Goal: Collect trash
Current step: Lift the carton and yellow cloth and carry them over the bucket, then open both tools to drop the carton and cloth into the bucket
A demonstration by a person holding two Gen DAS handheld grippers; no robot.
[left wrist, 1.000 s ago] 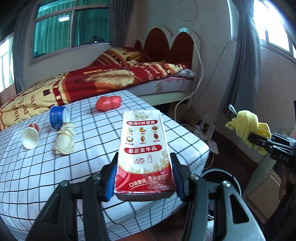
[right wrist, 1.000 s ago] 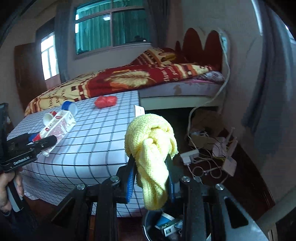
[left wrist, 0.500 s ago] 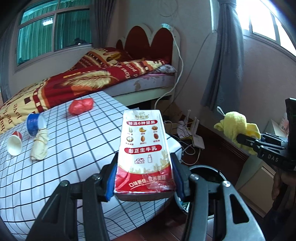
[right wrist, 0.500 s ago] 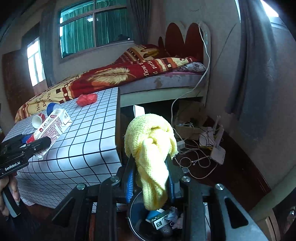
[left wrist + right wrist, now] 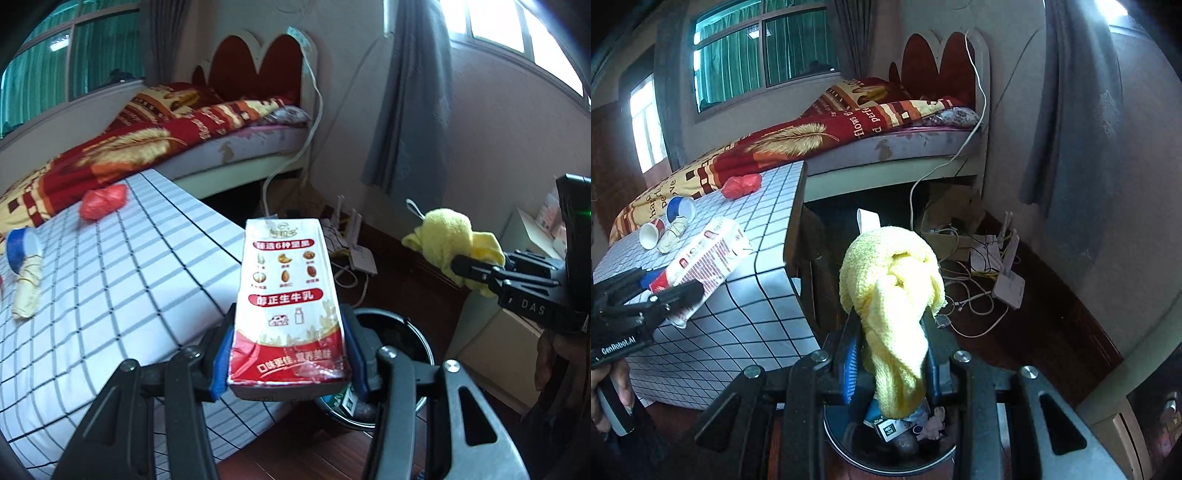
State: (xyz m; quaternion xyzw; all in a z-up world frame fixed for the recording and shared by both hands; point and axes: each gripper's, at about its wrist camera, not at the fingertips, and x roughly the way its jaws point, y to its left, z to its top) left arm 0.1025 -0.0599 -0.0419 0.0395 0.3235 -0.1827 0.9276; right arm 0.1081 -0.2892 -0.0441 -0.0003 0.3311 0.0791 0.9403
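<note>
My left gripper (image 5: 288, 354) is shut on a white and red milk carton (image 5: 288, 295) and holds it over the table's right edge, next to the black trash bin (image 5: 417, 332). My right gripper (image 5: 892, 354) is shut on a yellow cloth (image 5: 892, 288) directly above the bin (image 5: 849, 448), which holds several scraps. The carton in the left gripper also shows in the right wrist view (image 5: 705, 258). The yellow cloth shows at the right in the left wrist view (image 5: 447, 236).
On the checked table (image 5: 129, 266) lie a red crumpled bag (image 5: 103, 199), a blue cup (image 5: 20, 247) and a beige wrapper (image 5: 27, 288); a red and white cup (image 5: 652, 232) lies beside them. A bed (image 5: 849, 129) stands behind. Cables and a router (image 5: 1008, 280) lie on the floor.
Both grippers have moved right, away from the table and toward the bin. The right gripper with the cloth now hangs over the bin; the carton has passed the table's edge.
</note>
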